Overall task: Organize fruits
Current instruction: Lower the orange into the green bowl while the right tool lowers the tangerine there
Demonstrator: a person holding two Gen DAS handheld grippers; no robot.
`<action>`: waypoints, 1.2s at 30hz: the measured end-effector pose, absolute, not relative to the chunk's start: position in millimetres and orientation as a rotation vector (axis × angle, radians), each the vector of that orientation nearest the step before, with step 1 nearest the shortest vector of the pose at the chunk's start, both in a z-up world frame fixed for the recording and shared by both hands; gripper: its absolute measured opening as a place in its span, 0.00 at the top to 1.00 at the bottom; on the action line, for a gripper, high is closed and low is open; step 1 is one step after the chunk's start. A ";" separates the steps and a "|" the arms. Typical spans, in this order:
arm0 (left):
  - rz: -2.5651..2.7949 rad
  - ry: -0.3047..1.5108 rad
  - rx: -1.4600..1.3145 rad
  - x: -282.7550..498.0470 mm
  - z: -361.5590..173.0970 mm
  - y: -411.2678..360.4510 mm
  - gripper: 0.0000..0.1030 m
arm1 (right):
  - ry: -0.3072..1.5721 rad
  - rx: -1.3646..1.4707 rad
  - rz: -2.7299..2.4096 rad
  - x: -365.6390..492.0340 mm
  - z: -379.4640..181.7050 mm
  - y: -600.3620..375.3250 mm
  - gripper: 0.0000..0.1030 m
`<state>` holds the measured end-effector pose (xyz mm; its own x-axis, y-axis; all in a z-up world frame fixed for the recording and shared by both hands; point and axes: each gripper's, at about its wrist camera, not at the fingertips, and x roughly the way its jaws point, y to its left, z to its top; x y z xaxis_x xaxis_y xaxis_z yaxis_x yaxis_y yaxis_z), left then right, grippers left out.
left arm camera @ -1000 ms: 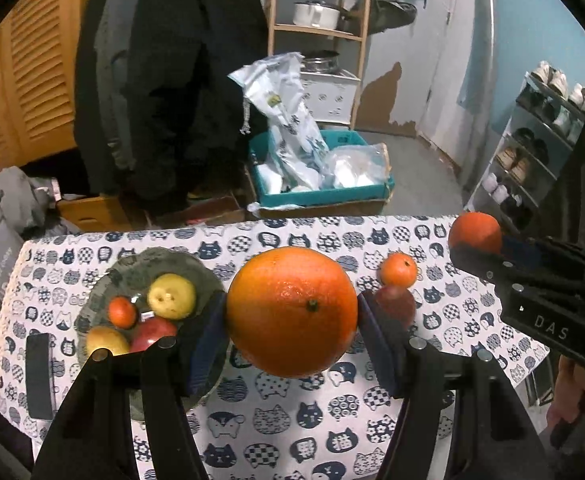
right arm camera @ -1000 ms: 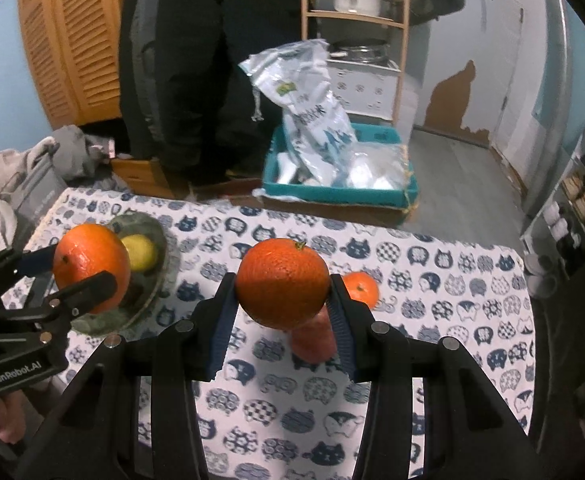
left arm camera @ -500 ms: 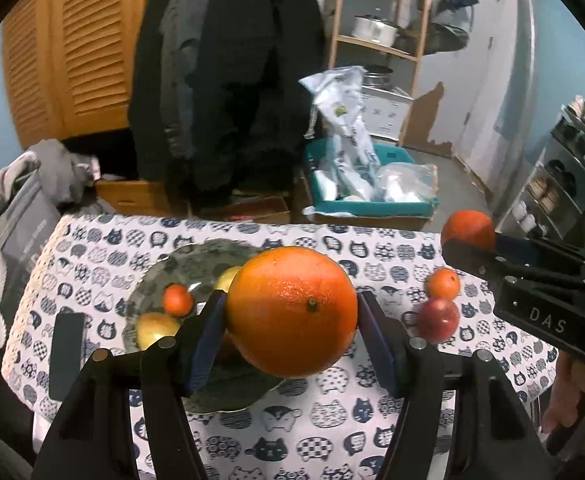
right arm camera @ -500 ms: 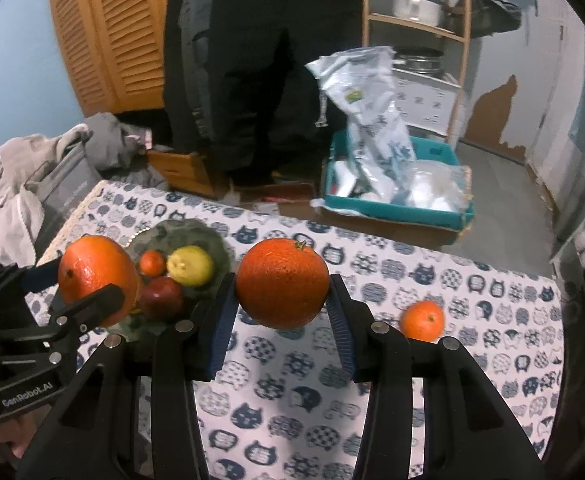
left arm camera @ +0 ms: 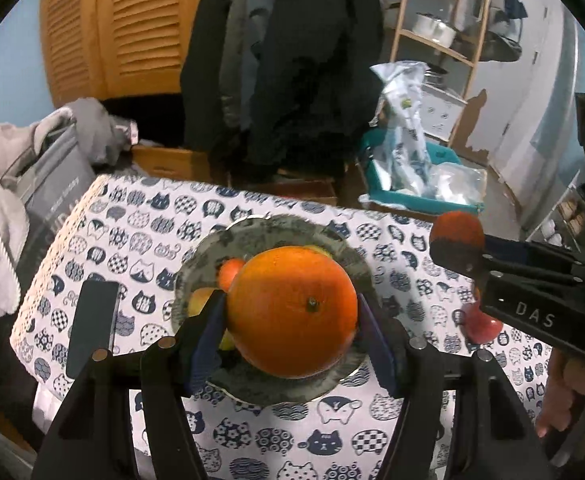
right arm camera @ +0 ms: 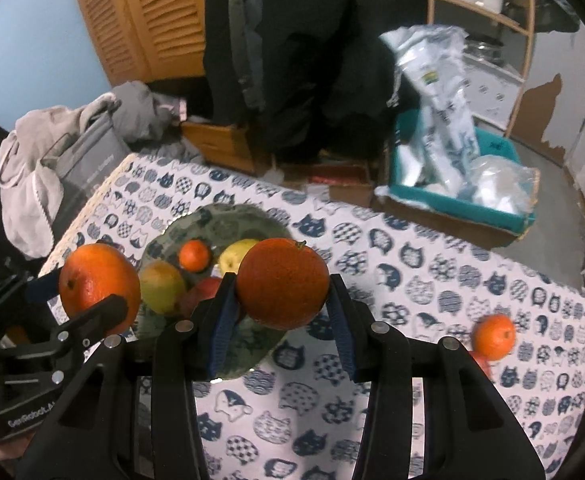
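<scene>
My left gripper (left arm camera: 292, 320) is shut on a large orange (left arm camera: 292, 304) and hangs over the dark mottled plate (left arm camera: 276, 232). The right gripper (right arm camera: 282, 300) is shut on a second orange (right arm camera: 282, 282) just right of the plate (right arm camera: 228, 218). Each gripper shows in the other's view: the left one (right arm camera: 80, 296) with its orange (right arm camera: 99, 284), the right one (left arm camera: 464, 244) with its orange (left arm camera: 457, 230). On the plate lie a small mandarin (right arm camera: 194, 255), a yellow fruit (right arm camera: 236, 254), a yellow-green fruit (right arm camera: 160, 286) and a red apple (right arm camera: 204, 292). A loose mandarin (right arm camera: 495, 335) and a red apple (left arm camera: 482, 326) lie on the tablecloth at the right.
A dark flat slab (left arm camera: 92, 328) lies on the cat-print cloth left of the plate. A grey bag with clothes (right arm camera: 72, 164) sits off the table's left edge. Behind are hanging dark coats, a teal crate (right arm camera: 460, 200) with plastic bags, and a wooden shelf.
Both grippers have carried their oranges to the left and slightly down. The plate now lies under the left orange and close beside the right one. The loose mandarin and red apple have slid right.
</scene>
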<state>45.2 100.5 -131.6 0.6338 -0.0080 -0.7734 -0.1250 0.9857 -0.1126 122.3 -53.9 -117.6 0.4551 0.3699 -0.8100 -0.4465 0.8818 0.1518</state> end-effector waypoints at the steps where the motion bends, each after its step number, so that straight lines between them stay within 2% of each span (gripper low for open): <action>1: 0.071 0.892 -0.168 45.6 -135.0 103.8 0.35 | 0.986 -0.090 0.508 123.5 -122.2 -49.3 0.58; 21: 0.119 1.106 -0.265 58.7 -219.8 142.8 0.35 | 1.184 -0.128 0.558 135.6 -200.0 -7.7 0.58; 36: 0.104 1.228 -0.294 67.7 -250.2 139.6 0.35 | 1.228 -0.130 0.564 138.2 -218.0 -3.3 0.58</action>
